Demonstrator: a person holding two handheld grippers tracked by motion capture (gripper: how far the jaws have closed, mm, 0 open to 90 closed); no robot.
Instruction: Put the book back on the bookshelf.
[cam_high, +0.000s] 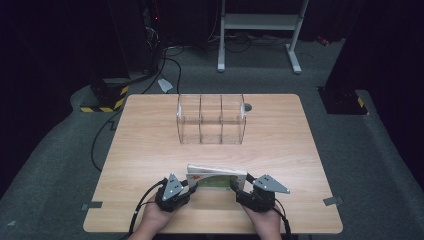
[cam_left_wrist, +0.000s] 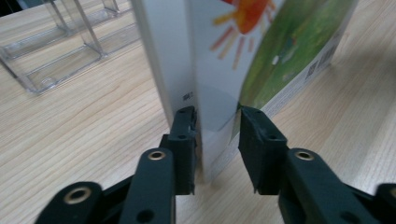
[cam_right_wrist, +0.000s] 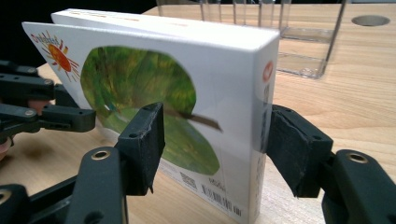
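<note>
On the pale wooden table (cam_high: 150, 145), a white picture book with a sun and green leaf (cam_high: 216, 177) stands on edge — long axis left-right, left gripper (cam_high: 189, 189) and right gripper (cam_high: 239, 190) clamping its ends — clear plastic divided rack (cam_high: 211, 119) straight ahead.

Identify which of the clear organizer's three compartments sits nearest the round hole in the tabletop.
The right-hand compartment in the high view: the round hole lies just off its far right corner, while the middle and left compartments sit further left.
</note>
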